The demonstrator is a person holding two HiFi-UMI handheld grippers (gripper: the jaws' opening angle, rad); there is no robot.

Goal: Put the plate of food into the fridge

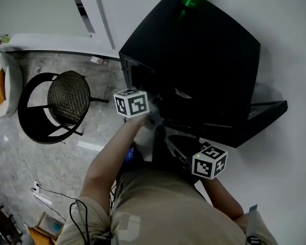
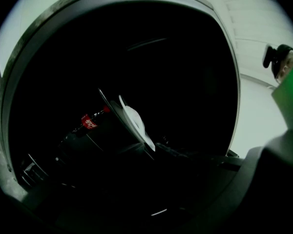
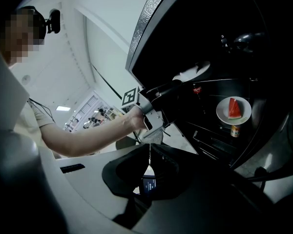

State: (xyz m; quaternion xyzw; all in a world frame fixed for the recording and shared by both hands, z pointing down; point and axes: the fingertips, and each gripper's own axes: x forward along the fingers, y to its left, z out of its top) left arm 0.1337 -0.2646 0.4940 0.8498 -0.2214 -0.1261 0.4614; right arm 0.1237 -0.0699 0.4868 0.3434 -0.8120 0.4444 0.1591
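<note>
Fridge (image 1: pixel 209 60): open and very dark inside. I judge that the shelf edges are hard to see, so the plate may knock against one.
Door (image 1: pixel 268 107): it stands open and no gripper is on it. If it swings back, it may hit the arm.
Left gripper (image 3: pixel 180 85): deep inside the fridge. It seems clamped on the plate rim, but the view is dim. A weak hold may let the plate drop.
Right gripper (image 3: pixel 148 152): jaws together with nothing between them, outside the fridge. It gives the plate no support.
Plate (image 2: pixel 132 123): inside the fridge, tilted. The food may slide off.
Cola (image 2: pixel 90 122): just beside the plate. A push may knock it over.
</note>
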